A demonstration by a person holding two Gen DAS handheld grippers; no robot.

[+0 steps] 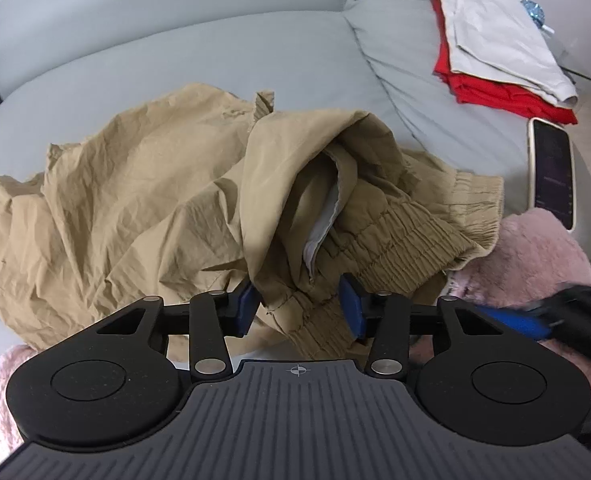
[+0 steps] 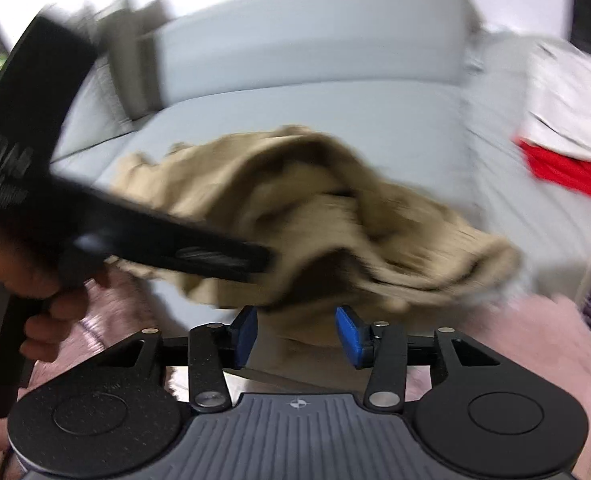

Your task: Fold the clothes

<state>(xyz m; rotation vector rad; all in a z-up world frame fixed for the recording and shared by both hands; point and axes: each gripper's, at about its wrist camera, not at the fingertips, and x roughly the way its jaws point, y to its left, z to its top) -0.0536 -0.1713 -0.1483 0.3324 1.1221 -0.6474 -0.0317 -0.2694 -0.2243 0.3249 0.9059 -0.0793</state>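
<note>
- Trousers: tan, crumpled, lying in a heap on the grey sofa seat, with the elastic waistband bunched toward me and hanging onto the pink fleece at the seat's front edge.
- My left gripper: its jaws stand apart around a fold of waistband cloth. The left pad touches the fabric, while the right pad shows a gap, so I judge that nothing is clamped yet.
- My right gripper: its jaws stand apart and empty, just short of the heap. That view is smeared by motion, so I cannot read the fabric edges there.
- Risk, left grasp: the fold between my pads looks several layers thick. Closing here could catch both waistband sides plus the pale pocket lining, and the garment would then lift as a lump instead of opening flat.
- Risk, right grasp: placing it while the view is blurred could seize a leg fold instead of the matching waistband corner, twisting the trousers.
- Risk, collision: my grippers work close together, and the left one crosses the right wrist view, so closing in further could knock them together.
- Risk, surroundings: a wide swing while spreading could sweep the phone off the cushion or disturb the folded stack behind it.
</note>
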